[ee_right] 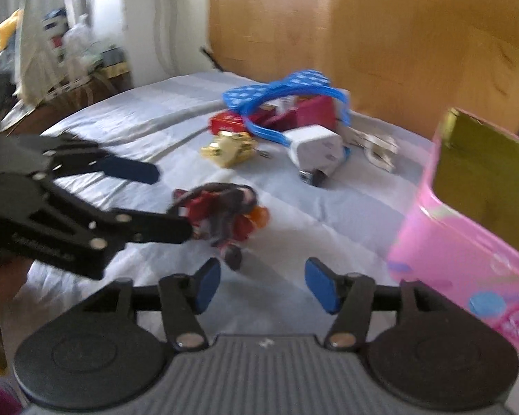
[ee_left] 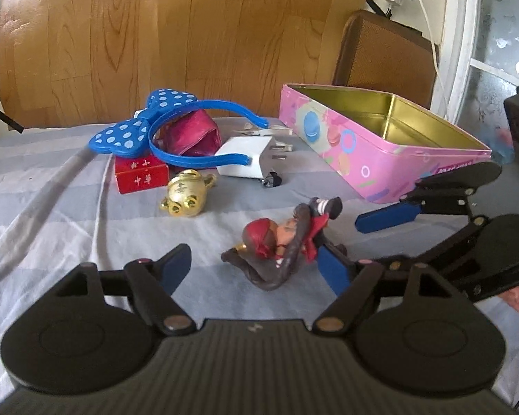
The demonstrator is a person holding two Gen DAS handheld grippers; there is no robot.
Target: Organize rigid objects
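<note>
Left wrist view, contents catalogued on a bed (ee_left: 52,207) covered in pale grey-blue striped sheet.

Writing: one red box (ee_left: 141,174), rectangular, glossy, gold Chinese characters reading 中华 on its front and top. One pink tin (ee_left: 363,152), oblong, lid off, gold metal inside, printed with macaron pictures; a purple label at its near corner is too skewed to read.

Count and make:
- One headband (ee_left: 162,128), blue plastic, with a large bow in white polka dots, at 11 o'clock from the figurine, resting over the red box.
- One magenta pouch (ee_left: 193,135), soft and creased, inside the headband's arc.
- One white charger plug (ee_left: 245,157), blocky, metal prongs facing the tin.
- One gold figurine (ee_left: 187,192), shiny, rounded, lying just beside the red box.
- One pirate figurine (ee_left: 280,245), matte brown and red with red bandana, lying on its side at frame centre, well short of the tin at 2 o'clock.

Left tool (ee_left: 256,263): blue-padded fingers spread wide, the figurine between them; the right-hand pad sits at its edge, contact unclear.

Right tool (ee_left: 342,242): enters from 3 o'clock, fingers parted, one pad (ee_left: 384,216) clear above the figurine, the other near its red coat. The right wrist view, blurred, shows its own pads apart with nothing between.
</note>
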